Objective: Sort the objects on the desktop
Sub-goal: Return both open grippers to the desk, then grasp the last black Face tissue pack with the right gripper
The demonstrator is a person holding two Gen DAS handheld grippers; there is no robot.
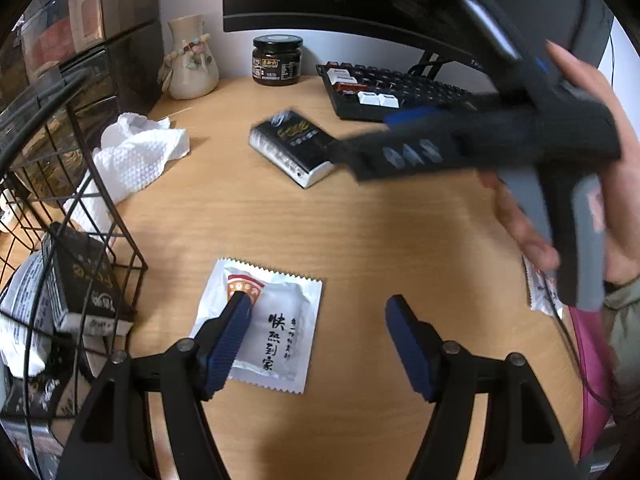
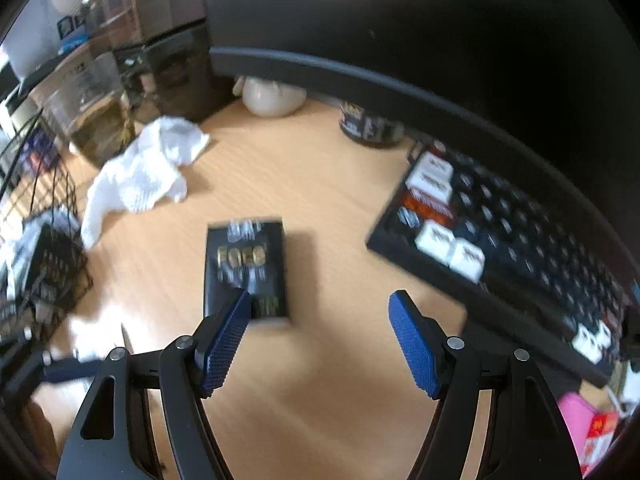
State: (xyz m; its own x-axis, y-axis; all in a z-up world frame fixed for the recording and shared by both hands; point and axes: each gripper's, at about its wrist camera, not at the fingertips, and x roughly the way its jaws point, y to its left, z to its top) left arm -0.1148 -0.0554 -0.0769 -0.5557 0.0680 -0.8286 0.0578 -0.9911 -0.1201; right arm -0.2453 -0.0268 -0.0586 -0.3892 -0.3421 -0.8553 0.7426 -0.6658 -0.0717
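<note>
A black box with gold lettering (image 1: 290, 146) lies on the wooden desk; in the right wrist view the box (image 2: 245, 266) sits just ahead of my open, empty right gripper (image 2: 320, 304). The right gripper shows in the left wrist view (image 1: 360, 160), blurred, next to the box. A white sachet with black characters (image 1: 260, 326) lies under the left fingertip of my open, empty left gripper (image 1: 318, 308). A wire basket (image 1: 80, 248) at the left holds another black box (image 1: 86, 292).
A crumpled white tissue (image 1: 140, 156) lies near the basket. A dark jar (image 1: 277, 60), a cream vase (image 1: 192, 60), a keyboard (image 1: 392, 92) and a monitor stand at the back. Another sachet (image 1: 542, 292) and a pink item (image 2: 576, 416) lie at the right.
</note>
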